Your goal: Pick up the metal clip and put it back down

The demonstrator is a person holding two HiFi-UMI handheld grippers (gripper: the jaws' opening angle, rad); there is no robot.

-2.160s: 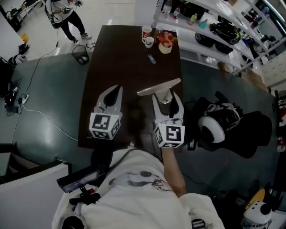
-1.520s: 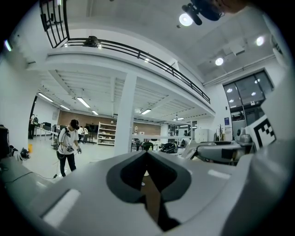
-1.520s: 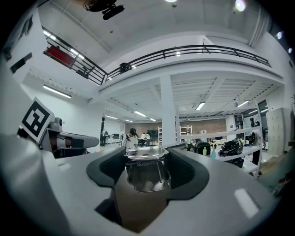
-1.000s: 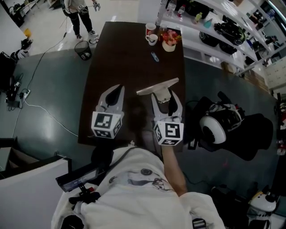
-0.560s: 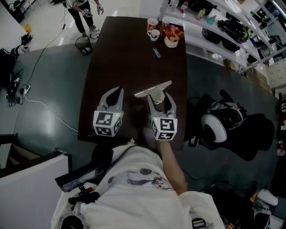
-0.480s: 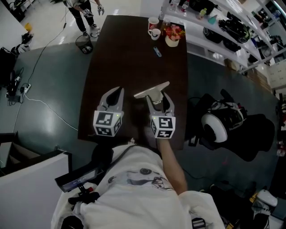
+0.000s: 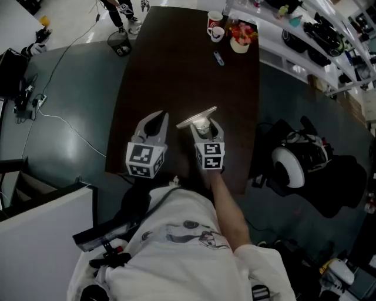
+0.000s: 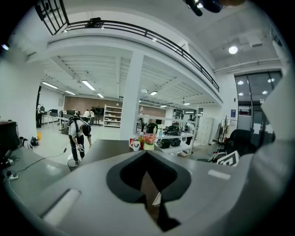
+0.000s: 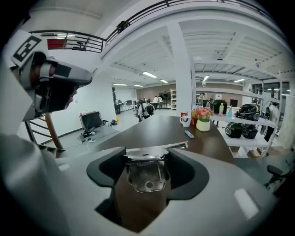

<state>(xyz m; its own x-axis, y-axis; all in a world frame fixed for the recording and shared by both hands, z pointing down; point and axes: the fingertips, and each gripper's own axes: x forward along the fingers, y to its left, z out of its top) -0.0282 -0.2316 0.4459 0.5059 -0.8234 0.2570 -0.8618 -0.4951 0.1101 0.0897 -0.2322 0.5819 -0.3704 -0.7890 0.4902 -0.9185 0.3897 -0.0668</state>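
The metal clip (image 7: 197, 117) is a shiny spring clip with a wide flat bar across its far end. My right gripper (image 7: 203, 125) is shut on it, over the near end of the dark wooden table (image 7: 182, 64). In the right gripper view the clip (image 9: 146, 174) sits between both jaws with its bar sticking out past the tips; whether it touches the table I cannot tell. My left gripper (image 7: 154, 122) is beside it on the left, with its jaws together and nothing in them. In the left gripper view (image 8: 146, 160) only a thin slit shows between the jaws.
At the table's far end stand two mugs (image 7: 214, 26), a flower pot (image 7: 239, 44) and a small blue item (image 7: 218, 58). A black chair with a white helmet (image 7: 292, 166) stands to the right. Shelves run along the right; a wire bin (image 7: 120, 44) and a person (image 7: 126, 7) are beyond the table.
My right gripper has come down toward the table with the clip still in its jaws. The left gripper has sunk a little. The head view has shifted toward the table.
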